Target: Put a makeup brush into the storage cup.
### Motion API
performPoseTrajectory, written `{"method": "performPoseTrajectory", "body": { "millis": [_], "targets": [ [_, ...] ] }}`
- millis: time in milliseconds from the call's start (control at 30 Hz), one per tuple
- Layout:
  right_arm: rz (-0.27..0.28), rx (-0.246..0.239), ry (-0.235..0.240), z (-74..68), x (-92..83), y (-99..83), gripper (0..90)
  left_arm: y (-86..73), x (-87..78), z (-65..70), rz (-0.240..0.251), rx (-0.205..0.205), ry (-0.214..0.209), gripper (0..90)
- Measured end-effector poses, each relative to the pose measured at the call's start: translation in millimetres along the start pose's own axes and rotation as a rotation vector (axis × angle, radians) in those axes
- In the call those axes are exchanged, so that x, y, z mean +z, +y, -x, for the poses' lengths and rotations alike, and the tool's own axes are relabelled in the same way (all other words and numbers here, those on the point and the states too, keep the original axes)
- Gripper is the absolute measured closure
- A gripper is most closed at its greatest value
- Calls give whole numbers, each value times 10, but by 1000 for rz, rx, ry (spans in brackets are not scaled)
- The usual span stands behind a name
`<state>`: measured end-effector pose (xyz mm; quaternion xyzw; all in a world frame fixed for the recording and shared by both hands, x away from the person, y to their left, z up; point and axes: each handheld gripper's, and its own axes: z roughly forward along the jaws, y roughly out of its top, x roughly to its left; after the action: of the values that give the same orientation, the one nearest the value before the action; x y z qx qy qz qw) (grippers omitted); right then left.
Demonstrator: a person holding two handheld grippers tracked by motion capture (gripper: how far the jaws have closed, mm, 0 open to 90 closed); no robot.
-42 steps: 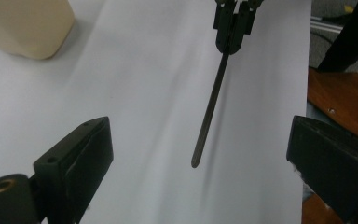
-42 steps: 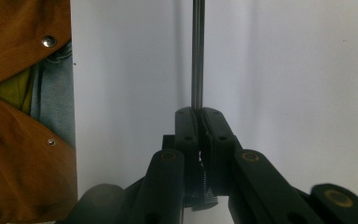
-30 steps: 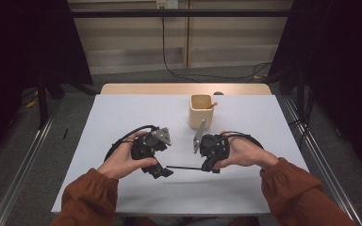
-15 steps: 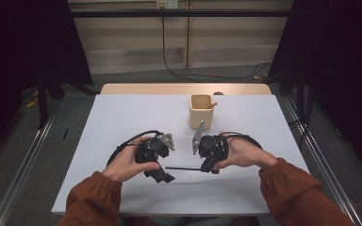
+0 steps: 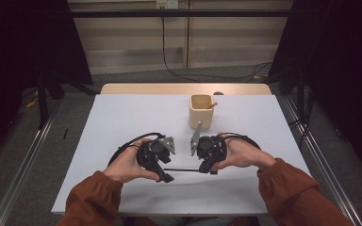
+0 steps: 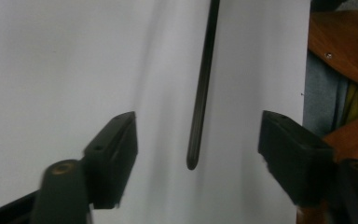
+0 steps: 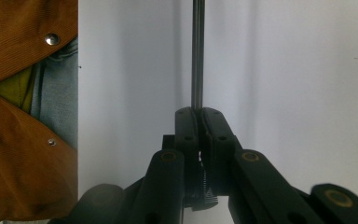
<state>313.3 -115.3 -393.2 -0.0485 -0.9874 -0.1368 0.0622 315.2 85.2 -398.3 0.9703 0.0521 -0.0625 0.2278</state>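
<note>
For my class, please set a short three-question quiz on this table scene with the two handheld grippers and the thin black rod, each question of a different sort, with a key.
1. True or false: the right gripper is clamped on the black rod.
2. Multiple choice: where is the rod's free end relative to the left gripper? A) pinched by its pads; B) between its jaws, which stand apart from it; C) inside the wooden cup.
3. Short answer: what surface do the person's hands work over?

Key
1. True: the jaws are shut on the rod's end.
2. B: the jaws have just been closing, but there is a gap on both sides of the rod.
3. The white table.
</note>
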Motion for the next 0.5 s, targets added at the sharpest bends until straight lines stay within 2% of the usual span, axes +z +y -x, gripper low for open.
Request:
{"method": "performPoseTrajectory", "body": {
  "millis": [167,333,400,500],
  "targets": [
    [-12,-9,1,-7,6,13,853,-11,-29,-16,-1,-12,-5,514],
    [-16,-14,3,-5,23,18,853,18,-24,2,-42,-19,-14,565],
    [-20,-16,2,-12,24,24,853,30,-30,-10,-54,1,-13,611],
    [-28,-14,7,-25,32,29,853,28,-28,-8,-54,-19,-6,618]
  ]
}}
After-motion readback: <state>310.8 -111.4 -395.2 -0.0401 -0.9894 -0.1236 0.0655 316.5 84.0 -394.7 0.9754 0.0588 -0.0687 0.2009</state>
